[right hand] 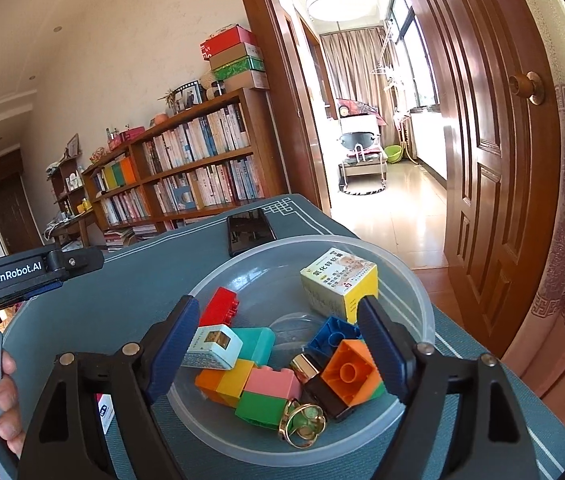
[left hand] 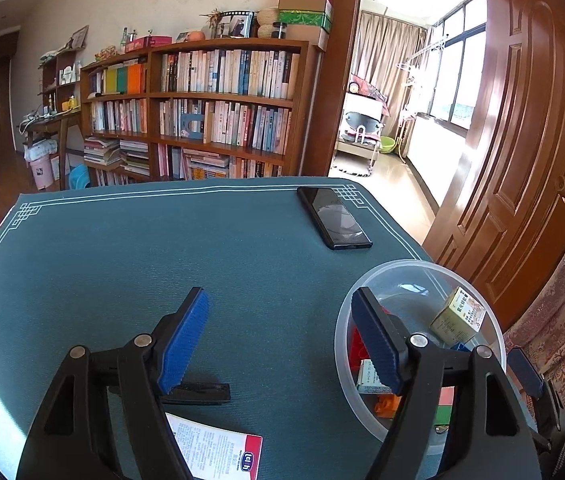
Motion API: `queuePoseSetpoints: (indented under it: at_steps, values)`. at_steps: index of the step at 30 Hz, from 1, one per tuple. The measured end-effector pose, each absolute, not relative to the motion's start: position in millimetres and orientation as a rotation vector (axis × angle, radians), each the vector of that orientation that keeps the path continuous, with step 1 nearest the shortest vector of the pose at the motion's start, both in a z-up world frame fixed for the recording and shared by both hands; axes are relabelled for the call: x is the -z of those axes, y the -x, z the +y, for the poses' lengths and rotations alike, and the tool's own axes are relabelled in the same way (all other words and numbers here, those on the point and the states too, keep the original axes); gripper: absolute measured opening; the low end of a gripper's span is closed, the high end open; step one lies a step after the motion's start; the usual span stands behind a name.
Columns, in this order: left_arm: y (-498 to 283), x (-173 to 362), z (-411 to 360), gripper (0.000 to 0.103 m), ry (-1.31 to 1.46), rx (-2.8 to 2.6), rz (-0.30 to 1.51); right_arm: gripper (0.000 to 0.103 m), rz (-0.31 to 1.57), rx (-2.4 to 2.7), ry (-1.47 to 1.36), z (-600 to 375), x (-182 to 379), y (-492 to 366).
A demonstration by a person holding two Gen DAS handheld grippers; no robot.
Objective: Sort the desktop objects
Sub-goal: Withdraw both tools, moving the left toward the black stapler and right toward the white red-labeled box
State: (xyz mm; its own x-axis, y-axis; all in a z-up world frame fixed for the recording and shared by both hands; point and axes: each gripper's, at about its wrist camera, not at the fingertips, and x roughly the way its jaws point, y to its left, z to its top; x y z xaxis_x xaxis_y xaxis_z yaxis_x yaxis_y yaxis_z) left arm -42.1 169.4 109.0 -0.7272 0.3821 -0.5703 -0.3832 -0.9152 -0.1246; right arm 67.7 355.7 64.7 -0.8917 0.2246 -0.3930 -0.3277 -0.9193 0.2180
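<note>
A clear plastic bowl (right hand: 414, 292) stands at the mat's right side; it also shows in the left wrist view (left hand: 398, 276). It holds several coloured toy bricks (right hand: 268, 388), a yellow medicine box (right hand: 338, 280), a small white box (right hand: 212, 346), a black-and-gold lipstick (right hand: 314, 376) and a gold hair clip (right hand: 302, 420). My right gripper (right hand: 278, 340) is open and empty just above the bowl. My left gripper (left hand: 282, 340) is open and empty above the mat, left of the bowl. A black hair clip (left hand: 198, 392) and a red-and-white medicine box (left hand: 218, 456) lie under it.
A black phone (left hand: 334, 216) lies at the far right of the teal desk mat (left hand: 122, 260); it also shows in the right wrist view (right hand: 250, 232). A bookshelf (left hand: 202, 108) stands behind the table. An open wooden door (left hand: 522, 140) is on the right.
</note>
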Motion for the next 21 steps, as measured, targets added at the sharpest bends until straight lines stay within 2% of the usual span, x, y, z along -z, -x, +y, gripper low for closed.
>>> queuePoseSetpoints:
  at_steps: [13,21]
  values:
    - [69.3,-97.0,135.5,0.077,0.993,-2.636,0.007,0.085,0.267,-3.024,0.631,297.2,-56.7,-59.2]
    - [69.5,-87.6,120.9,0.077,1.047,-2.647,0.019,0.086,0.258,-3.105,0.723,279.3,-47.9,-56.0]
